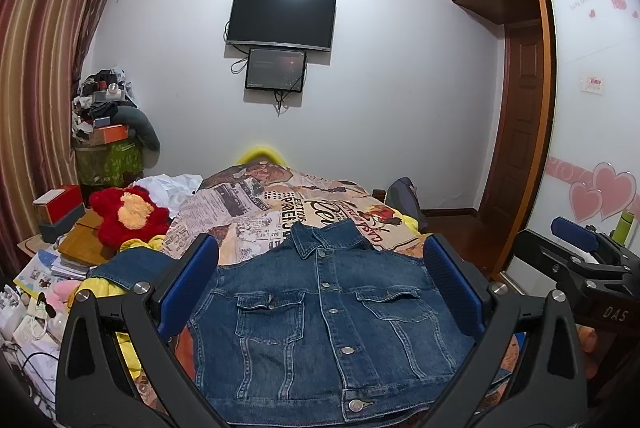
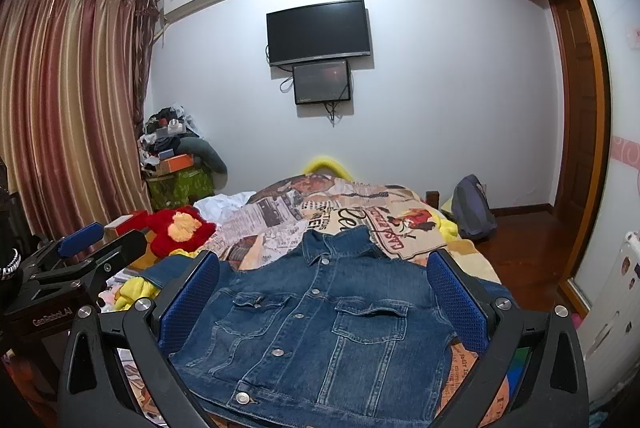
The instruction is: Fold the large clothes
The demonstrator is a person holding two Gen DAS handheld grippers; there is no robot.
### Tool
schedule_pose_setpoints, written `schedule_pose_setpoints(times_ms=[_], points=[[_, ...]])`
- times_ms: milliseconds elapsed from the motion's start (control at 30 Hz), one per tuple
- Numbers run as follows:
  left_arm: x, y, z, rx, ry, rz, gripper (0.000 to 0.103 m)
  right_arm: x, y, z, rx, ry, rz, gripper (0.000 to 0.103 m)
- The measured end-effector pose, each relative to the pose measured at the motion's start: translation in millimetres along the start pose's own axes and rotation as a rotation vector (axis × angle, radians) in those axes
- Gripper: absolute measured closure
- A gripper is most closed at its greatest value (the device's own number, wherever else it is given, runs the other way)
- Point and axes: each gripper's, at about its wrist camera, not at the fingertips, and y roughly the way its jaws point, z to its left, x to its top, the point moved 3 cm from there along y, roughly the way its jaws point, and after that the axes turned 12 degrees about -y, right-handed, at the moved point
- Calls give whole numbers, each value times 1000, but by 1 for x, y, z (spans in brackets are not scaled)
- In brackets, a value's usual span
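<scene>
Left wrist view: dark blue buttoned denim jacket (image 1: 320,312) lies front-up on the bed with the newspaper-print cover (image 1: 256,216), collar at the far end, hem nearest the camera. One sleeve trails off to the left over yellow fabric; the right sleeve is not clearly seen.

Left gripper (image 1: 320,260): jaws spread wide, holding nothing, blue pads framing the jacket's shoulders from above, apart from the cloth. Right gripper (image 1: 576,240) shows at the right edge of this view.

Right wrist view: right gripper (image 2: 324,268) likewise wide open and empty, jacket centred between its fingers; left gripper (image 2: 80,240) sits at the left.

Judgement: folding not yet begun; jacket spread, no fold visible. Next move likely calls for lowering each claw to a side edge or sleeve and pinching denim. Stiff, thick cloth; needs a firm bite.

Red and yellow plush toy (image 1: 128,216) rests far left, clear of the jacket.
</scene>
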Motion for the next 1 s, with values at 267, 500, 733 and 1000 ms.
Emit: schedule_pose_setpoints(times_ms=[267, 500, 733, 1000], points=[[4, 17, 7, 25, 7, -3, 0, 6, 31, -5, -19, -30, 19, 0], [18, 60, 31, 87, -16, -8, 0, 16, 80, -13, -32, -56, 55, 0], [33, 114, 74, 236, 0, -51, 0, 26, 150, -18, -34, -66, 90, 0], [32, 191, 160, 369, -59, 66, 0, 16, 242, -27, 34, -39, 183, 0]])
